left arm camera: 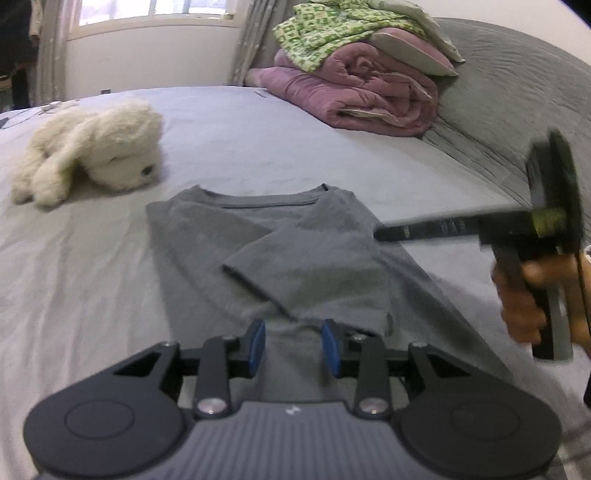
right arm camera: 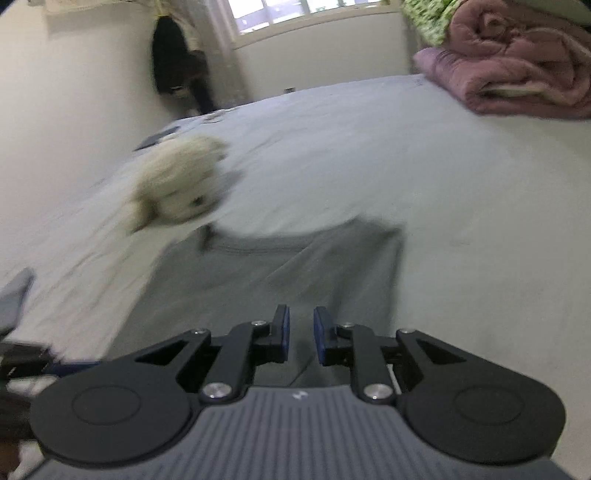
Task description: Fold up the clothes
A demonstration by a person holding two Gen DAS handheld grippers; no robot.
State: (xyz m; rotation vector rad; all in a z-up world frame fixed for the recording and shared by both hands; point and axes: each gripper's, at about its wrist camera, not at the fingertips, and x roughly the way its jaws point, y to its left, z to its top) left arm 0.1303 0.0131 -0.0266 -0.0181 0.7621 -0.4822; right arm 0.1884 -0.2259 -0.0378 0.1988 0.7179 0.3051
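Grey T-shirt [left arm camera: 273,254] lies flat on the pale bed sheet [left arm camera: 92,280] straight ahead of the left tongs [left arm camera: 294,348], its collar on the far side and its hem end nearest the blue pads [left arm camera: 257,347]. Both sleeves are folded in over the body, the right one crossing on top with its cuff pointing back toward the left tongs. These tongs stand released, the pads apart with the shirt's near edge showing in the gap between them; whether the pads touch the cloth cannot be told.

To the right of the left tongs, the right tongs [right arm camera: 300,339] are seen side-on and blurred, gripped by a hand [left arm camera: 524,302], with the dark fingers [left arm camera: 424,229] reaching toward the shirt's right shoulder edge. From their own camera, the right tongs also stand released, a narrower gap between the pads, hovering above the grey cloth and grasping nothing.

Beyond the shirt and to the left of both tongs lies a white plush dog [left arm camera: 88,151] on the sheet, well apart from the collar. Far ahead and to the right sits a rolled mauve quilt [left arm camera: 369,96] with a green patterned cloth [left arm camera: 332,33] piled on top, against a grey padded headboard [left arm camera: 517,88].
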